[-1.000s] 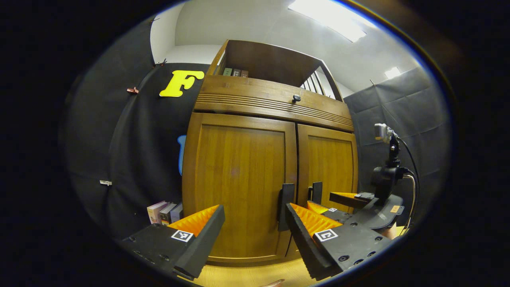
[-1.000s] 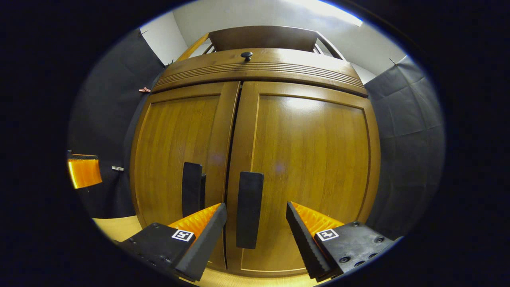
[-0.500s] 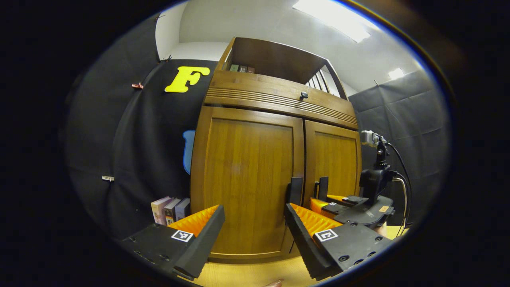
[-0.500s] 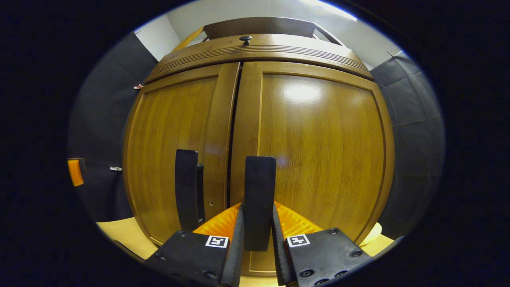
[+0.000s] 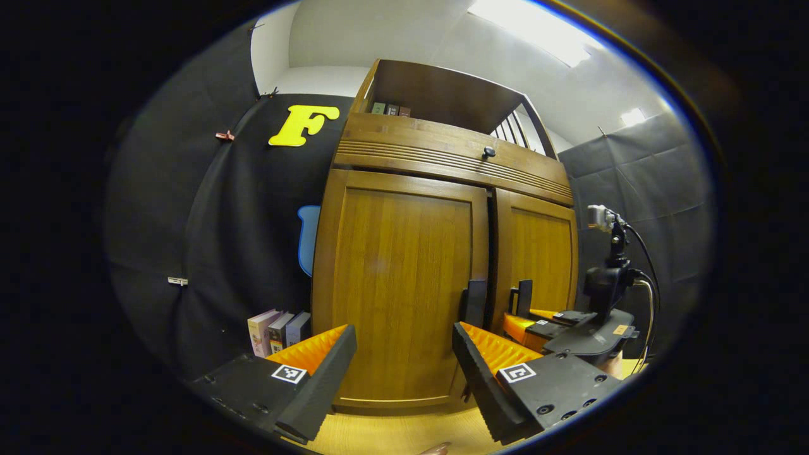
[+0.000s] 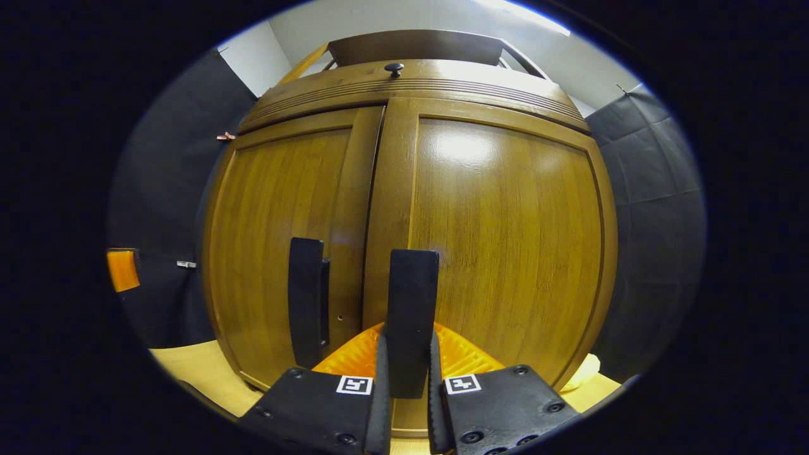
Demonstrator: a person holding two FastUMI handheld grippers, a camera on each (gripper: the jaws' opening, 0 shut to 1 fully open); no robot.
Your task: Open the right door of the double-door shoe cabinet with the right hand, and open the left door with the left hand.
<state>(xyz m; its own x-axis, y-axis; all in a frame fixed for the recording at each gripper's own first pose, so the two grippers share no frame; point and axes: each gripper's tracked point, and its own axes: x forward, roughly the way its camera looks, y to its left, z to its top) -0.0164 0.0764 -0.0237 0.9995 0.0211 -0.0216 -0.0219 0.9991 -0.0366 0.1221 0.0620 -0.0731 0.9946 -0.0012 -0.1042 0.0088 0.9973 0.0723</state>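
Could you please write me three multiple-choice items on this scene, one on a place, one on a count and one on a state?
1. Where do the books stand?
A. on the floor left of the shoe cabinet
B. inside the right door
C. on the left gripper

2. How many black door handles does the right gripper view show?
A. one
B. two
C. four

3. What state is the right gripper in?
A. wide open, away from the cabinet
B. shut on the right door handle
C. shut on the drawer knob

Answers:
1. A, they stand beside the cabinet's left side in the left gripper view.
2. B, the left door handle and the right door handle, one per door.
3. B, both fingers press on that handle's sides, while the left gripper stands open.
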